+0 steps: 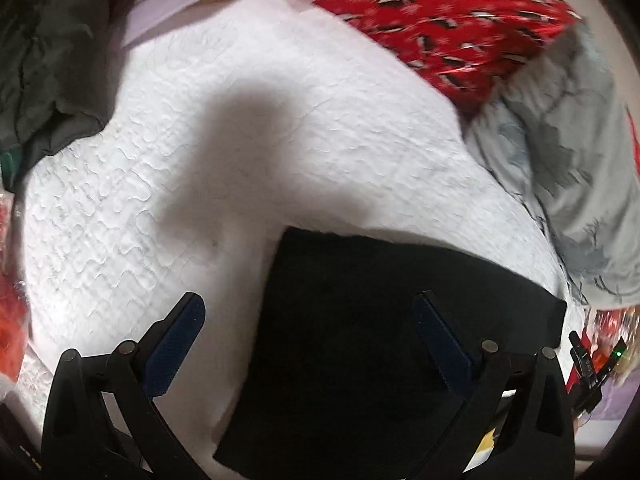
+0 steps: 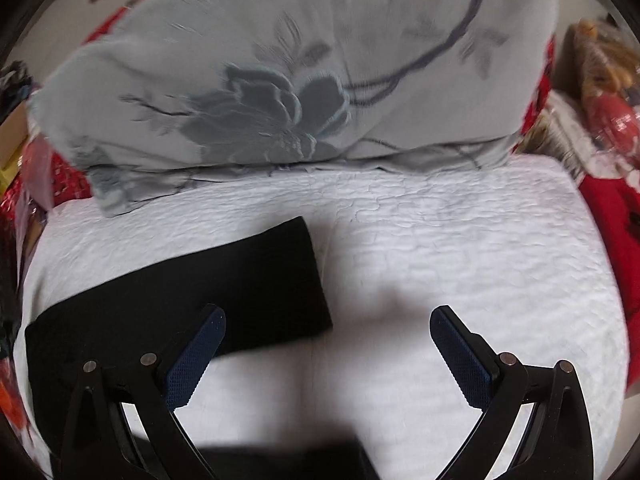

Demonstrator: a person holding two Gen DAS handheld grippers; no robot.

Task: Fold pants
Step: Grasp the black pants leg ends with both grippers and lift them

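Folded black pants (image 2: 180,304) flat on white quilt (image 2: 460,248), both grippers' fingers (image 1: 176,344) apart, empty

White quilted bed cover (image 2: 460,240) carries everything. Black pants (image 2: 180,304), folded into a flat rectangle, lie directly on it, left of centre in the right wrist view. Grey floral pillow (image 2: 280,80) rests on the far edge, near the pants' far corner, contact unclear. Left wrist view: red patterned fabric (image 1: 452,20) at the far side, dark green garment (image 1: 48,60) on the left edge, both overlapping the cover.
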